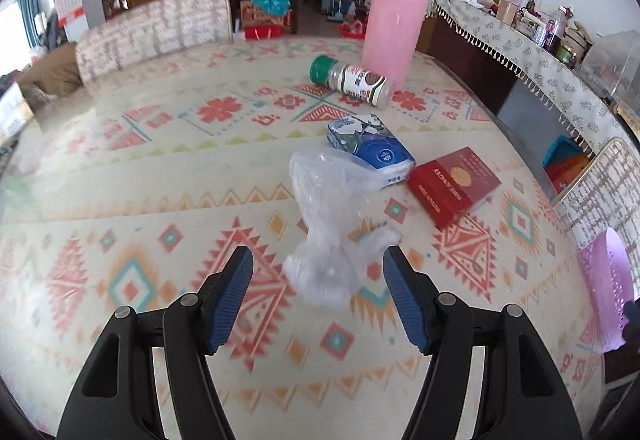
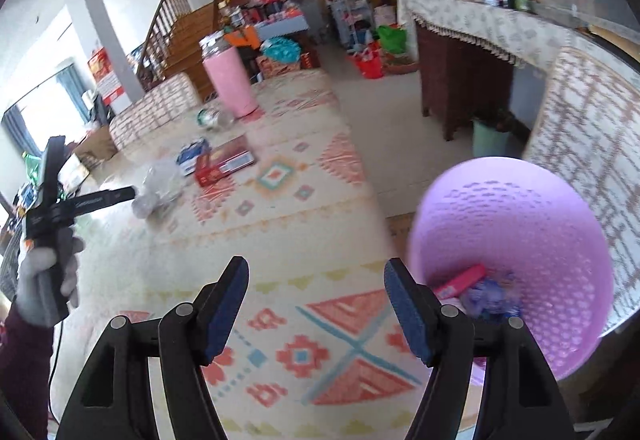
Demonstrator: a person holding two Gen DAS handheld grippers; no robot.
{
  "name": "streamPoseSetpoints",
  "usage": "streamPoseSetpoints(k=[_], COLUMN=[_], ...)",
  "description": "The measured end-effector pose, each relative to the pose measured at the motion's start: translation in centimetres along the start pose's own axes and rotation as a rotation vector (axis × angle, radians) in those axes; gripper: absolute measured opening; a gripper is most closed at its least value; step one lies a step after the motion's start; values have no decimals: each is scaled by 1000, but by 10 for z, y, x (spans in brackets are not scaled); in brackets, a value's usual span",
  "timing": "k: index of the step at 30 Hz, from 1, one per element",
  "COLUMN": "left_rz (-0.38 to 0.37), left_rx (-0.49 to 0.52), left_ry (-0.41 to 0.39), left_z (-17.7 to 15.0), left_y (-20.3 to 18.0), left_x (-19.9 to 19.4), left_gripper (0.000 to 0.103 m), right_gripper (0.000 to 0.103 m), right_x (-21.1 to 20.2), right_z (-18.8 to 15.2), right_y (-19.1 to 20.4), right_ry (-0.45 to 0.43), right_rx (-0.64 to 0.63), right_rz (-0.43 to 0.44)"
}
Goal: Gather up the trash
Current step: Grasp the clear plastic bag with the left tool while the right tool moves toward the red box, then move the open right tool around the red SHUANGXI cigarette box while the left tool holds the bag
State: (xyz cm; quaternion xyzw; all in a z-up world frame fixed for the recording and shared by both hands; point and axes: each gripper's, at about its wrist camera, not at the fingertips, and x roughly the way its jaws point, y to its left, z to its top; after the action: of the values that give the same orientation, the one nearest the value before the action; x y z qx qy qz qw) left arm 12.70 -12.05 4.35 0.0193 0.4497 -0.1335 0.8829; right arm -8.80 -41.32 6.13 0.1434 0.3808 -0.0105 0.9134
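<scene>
A crumpled clear plastic bag (image 1: 320, 240) lies on the patterned tablecloth (image 1: 140, 200). My left gripper (image 1: 317, 260) stands open around the bag's near end, and neither pad touches it. The right wrist view shows that left gripper (image 2: 130, 195) from the side, in a gloved hand (image 2: 44, 280), with its tips at the plastic bag (image 2: 160, 186). My right gripper (image 2: 316, 272) is open above the cloth with nothing between its fingers. Just right of it a purple perforated basket (image 2: 520, 216) holds a pink wrapper (image 2: 460, 282) and blue wrappers (image 2: 492, 298).
Beyond the bag lie a blue tissue pack (image 1: 370, 148), a red book (image 1: 454, 186), a green-capped spice bottle (image 1: 350, 80) on its side and a tall pink jar (image 1: 394, 28). The purple basket (image 1: 604, 292) shows at the right edge. A cloth-covered sideboard (image 1: 540, 60) stands to the right.
</scene>
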Motion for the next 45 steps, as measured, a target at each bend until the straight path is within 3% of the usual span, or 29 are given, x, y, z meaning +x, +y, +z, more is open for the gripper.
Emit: streamPoseSetpoints(k=[8,9,10,13,23,27,33,37,41,45], left_rz=[-21,-23,-26,-32,-135,-134,-202,-196,-185,-182], left_rx=[3,-6,-13,-28,-188,-180,-199,-202,-206,-220], left_ry=[66,75,92,85,40,28,-7,-17,-11,-1], left_z=[10,8,7,1,-58,-67,-71,-72,-71,-72], left_y=[0,1,2,5,32,35,48,51,53,56], left_x=[37,37,37,24,-47,-48,-53,-54,-52,-50], left_gripper=[64,44,37,33,32,32,32,32,32,32], right_gripper=[75,75,75,75,75,75,81,81,81,84], right_x=[30,33,37,46,99,119,158,209,253,255], right_z=[11,12,13,16,32,63,121,156,167,167], right_y=[30,33,36,44,69,87,127,148,152,152], right_ry=[41,45,51,63,158,138,119,185,286,323], right_rx=[-34,-35,-37,-43,-17,-45,-176,-225,-228,-253], right_rz=[15,18,23,34,120,105,79,74,69,80])
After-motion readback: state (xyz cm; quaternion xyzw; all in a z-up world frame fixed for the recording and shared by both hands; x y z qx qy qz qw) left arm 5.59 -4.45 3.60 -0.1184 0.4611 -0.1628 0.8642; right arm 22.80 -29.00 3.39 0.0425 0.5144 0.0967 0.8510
